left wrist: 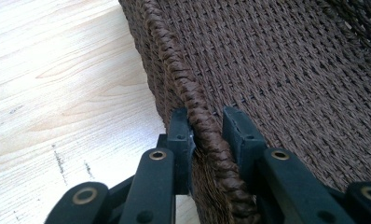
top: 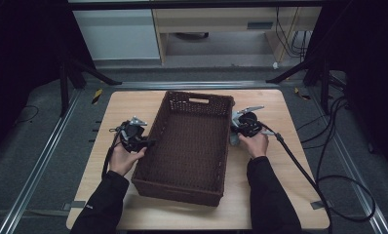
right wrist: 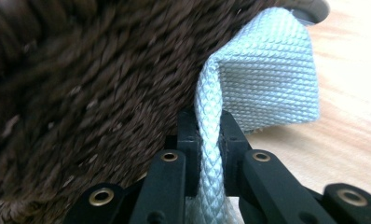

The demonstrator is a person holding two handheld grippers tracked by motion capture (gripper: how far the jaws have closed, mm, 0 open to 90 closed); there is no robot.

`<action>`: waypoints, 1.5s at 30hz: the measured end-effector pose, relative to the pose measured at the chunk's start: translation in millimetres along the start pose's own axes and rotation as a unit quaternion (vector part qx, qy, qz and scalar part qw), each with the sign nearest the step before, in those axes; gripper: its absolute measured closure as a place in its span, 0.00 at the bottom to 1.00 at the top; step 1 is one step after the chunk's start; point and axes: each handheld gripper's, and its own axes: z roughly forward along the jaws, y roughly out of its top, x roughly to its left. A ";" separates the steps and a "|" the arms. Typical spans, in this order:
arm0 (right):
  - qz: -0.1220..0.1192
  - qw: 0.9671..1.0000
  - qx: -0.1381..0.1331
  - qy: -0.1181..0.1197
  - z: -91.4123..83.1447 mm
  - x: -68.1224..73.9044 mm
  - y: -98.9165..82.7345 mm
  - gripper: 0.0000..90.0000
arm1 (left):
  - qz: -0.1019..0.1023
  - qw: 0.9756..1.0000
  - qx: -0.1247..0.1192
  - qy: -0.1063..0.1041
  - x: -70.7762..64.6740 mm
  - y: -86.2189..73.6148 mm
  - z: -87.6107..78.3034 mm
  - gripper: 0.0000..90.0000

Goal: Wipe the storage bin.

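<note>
A lab: black curtains (top: pixel 16 58), floor rails (top: pixel 41 161), trailing cables (top: pixel 328 146).

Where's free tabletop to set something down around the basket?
Widest bare strip: near edge of the table, in front of the basket. Another runs behind its far wall. Table's far left corner is bare too. Crowded: both long sides, where the left gripper clamps the rim and the right gripper pinches a pale woven strap.

Dim high view; blurred, bright gripper close-ups.
</note>
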 end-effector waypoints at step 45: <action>-0.052 0.997 -0.055 0.015 -62.4 32.6 -2.0 0.92 | 0.006 0.999 0.027 0.031 -20.2 -8.1 -11.0 0.80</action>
